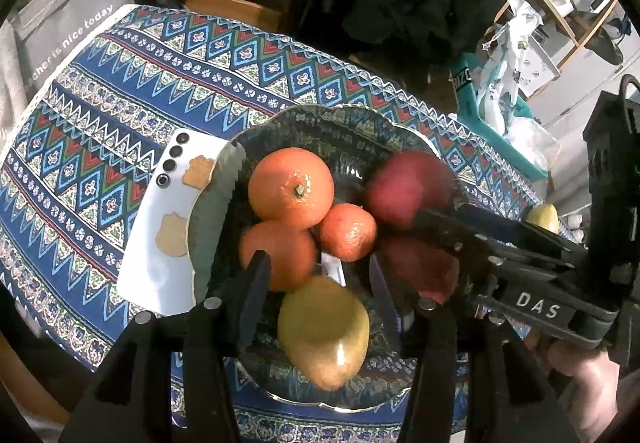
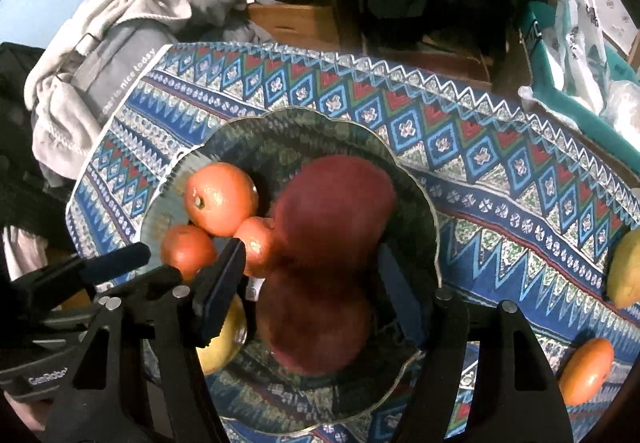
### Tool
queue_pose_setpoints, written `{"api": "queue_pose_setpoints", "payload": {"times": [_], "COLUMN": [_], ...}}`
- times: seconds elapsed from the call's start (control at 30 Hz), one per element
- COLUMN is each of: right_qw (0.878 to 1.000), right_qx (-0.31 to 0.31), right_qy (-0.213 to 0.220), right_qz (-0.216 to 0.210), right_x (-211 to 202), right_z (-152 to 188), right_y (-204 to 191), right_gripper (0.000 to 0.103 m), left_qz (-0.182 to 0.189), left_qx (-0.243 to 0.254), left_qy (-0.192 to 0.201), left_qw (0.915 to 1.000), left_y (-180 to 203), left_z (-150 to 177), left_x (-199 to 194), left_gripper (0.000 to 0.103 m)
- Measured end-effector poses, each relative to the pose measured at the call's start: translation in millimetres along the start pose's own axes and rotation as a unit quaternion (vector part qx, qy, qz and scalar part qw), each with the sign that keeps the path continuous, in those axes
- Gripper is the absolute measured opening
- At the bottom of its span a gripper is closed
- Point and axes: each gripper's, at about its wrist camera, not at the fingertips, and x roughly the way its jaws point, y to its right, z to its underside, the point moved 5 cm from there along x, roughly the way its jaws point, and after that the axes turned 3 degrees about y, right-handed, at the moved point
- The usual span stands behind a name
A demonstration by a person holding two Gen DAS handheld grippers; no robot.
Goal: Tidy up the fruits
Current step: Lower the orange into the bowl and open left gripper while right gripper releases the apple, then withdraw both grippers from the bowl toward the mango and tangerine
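A dark patterned plate (image 1: 344, 123) (image 2: 420, 203) on the tablecloth holds three oranges (image 1: 291, 187), two red apples (image 1: 408, 183) (image 2: 336, 203) and a yellow lemon (image 1: 324, 331). My left gripper (image 1: 320, 287) is open over the plate, its fingers on either side of the lemon. My right gripper (image 2: 316, 283) is open above the nearer red apple (image 2: 316, 319), which looks blurred; it also shows in the left wrist view (image 1: 440, 219). A second lemon (image 2: 626, 271) and an orange (image 2: 586, 371) lie on the cloth to the right.
A white phone (image 1: 164, 227) lies on the cloth left of the plate. Grey clothing (image 2: 100, 55) is piled past the table's left edge. Bags (image 1: 508, 83) and wooden shelving stand at the far right. Dark garments hang behind the table.
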Motion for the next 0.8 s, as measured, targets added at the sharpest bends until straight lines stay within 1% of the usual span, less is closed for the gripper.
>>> {"api": "queue_pose_setpoints", "payload": {"times": [0.13, 0.3, 0.5, 0.57, 0.67, 0.8], "right_qw": [1.0, 1.0, 0.999, 0.998, 0.998, 0.996], "right_qx": [0.002, 0.003, 0.001, 0.007, 0.015, 0.021], "right_qy": [0.01, 0.022, 0.038, 0.043, 0.051, 0.059], "right_qz": [-0.002, 0.006, 0.031, 0.037, 0.044, 0.058], "right_x": [-10.0, -24.6, -47.9, -56.4, -68.0, -84.5], "right_z": [-1.6, -0.3, 3.3, 5.3, 8.1, 14.2], "right_y": [0.3, 3.4, 14.2, 19.0, 26.2, 37.4], "right_gripper": [0.071, 0.071, 0.071, 0.071, 0.072, 0.077], "left_qz": [0.002, 0.007, 0.008, 0.009, 0.01, 0.011], "left_qx": [0.0, 0.009, 0.027, 0.036, 0.053, 0.078], "left_qy": [0.005, 0.016, 0.029, 0.032, 0.038, 0.038], "left_qw": [1.0, 0.9998, 0.9992, 0.9988, 0.9978, 0.9962], "left_y": [2.9, 11.0, 26.1, 33.5, 45.6, 61.2], "left_z": [-0.4, -0.9, -1.9, -1.1, 1.2, 5.3], "left_x": [-6.3, -17.3, -29.0, -32.0, -36.3, -40.4], "left_gripper": [0.056, 0.061, 0.067, 0.073, 0.075, 0.076]}}
